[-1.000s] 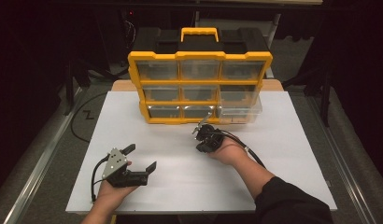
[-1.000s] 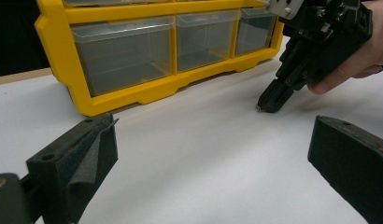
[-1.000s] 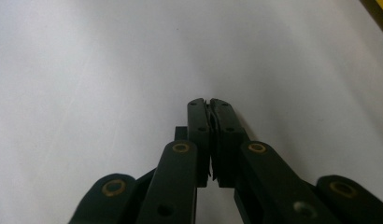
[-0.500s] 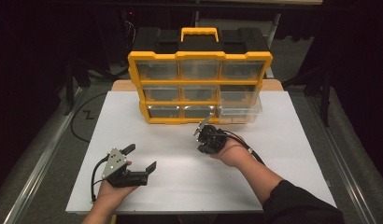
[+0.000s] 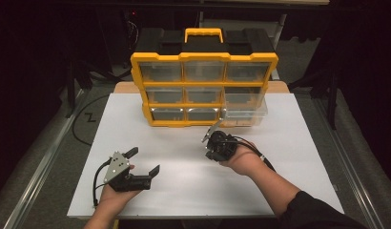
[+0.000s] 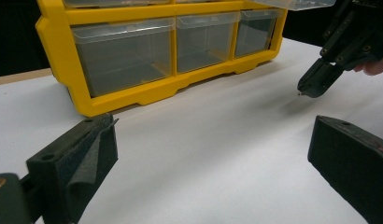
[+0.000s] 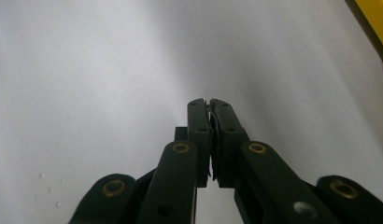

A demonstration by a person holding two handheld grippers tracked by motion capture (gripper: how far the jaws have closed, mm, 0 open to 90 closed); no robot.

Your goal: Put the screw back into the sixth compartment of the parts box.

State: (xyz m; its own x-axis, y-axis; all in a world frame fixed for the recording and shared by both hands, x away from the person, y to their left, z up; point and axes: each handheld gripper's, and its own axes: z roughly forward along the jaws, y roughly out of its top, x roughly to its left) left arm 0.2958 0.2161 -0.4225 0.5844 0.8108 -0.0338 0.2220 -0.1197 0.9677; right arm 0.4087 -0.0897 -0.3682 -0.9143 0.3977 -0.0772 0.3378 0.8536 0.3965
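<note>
A yellow organizer point(image 5: 204, 58) with clear drawers stands at the back of the white table point(image 5: 184, 181); its lower rows face me in the left gripper view point(image 6: 133, 95). Its bottom right drawer point(image 5: 245, 113) is pulled out a little. My left gripper point(image 5: 145, 160) lies low at the front left, its jaws wide apart point(image 6: 217, 154) and nothing between them. My right gripper point(image 5: 207, 142) hovers in front of the organizer, tilted down at the table. Its jaws are pressed together point(image 7: 209, 105). Its tip point(image 6: 310, 86) carries a tiny pale speck that is too small to identify.
A black cable point(image 5: 86, 117) loops on the floor left of the table. Metal rails point(image 5: 41, 167) run along both sides. A few small specks point(image 7: 49, 186) lie on the white surface near the right gripper. Open white surface lies between the two grippers.
My right hand and its gripper have shifted slightly to the right, staying shut. The left gripper has not moved.
</note>
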